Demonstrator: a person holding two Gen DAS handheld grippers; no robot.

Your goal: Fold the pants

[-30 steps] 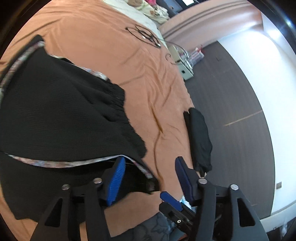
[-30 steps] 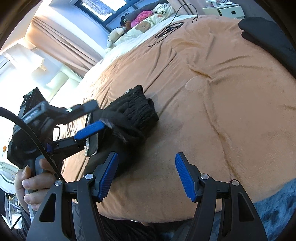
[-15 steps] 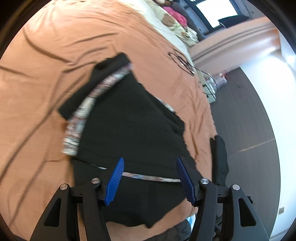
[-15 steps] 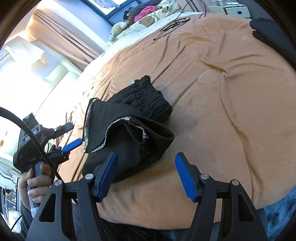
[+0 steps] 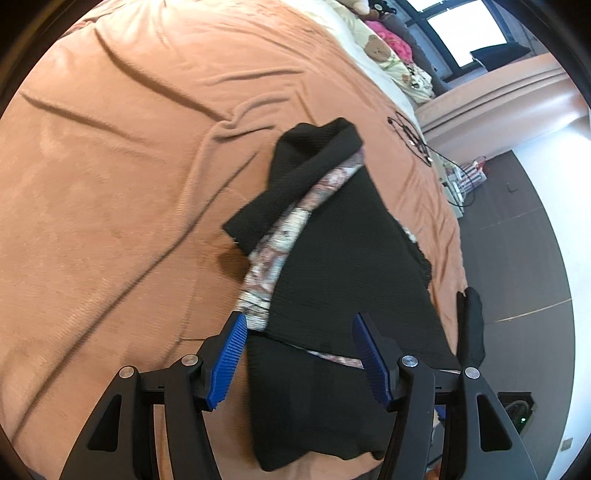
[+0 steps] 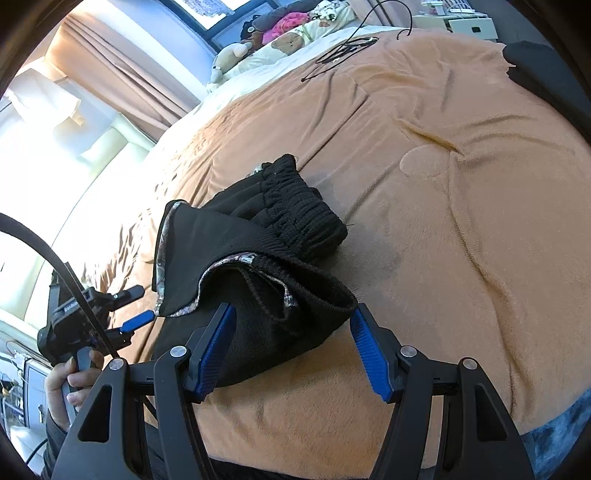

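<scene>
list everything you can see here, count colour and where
pants: 1, black with patterned trim, crumpled mid-bed
blanket: 1, orange-brown, covering the bed
second dark garment: 1, black, at the bed's edge
cable: 1, black, coiled on the far blanket
soft toys: several, pink and cream, at the bed's far end
curtain: 1, brownish, by the window
left gripper: 1, black with blue pads, open above the pants
right gripper: 1, same colours, open over the pants
hand: 1, holding the left gripper's handle
</scene>
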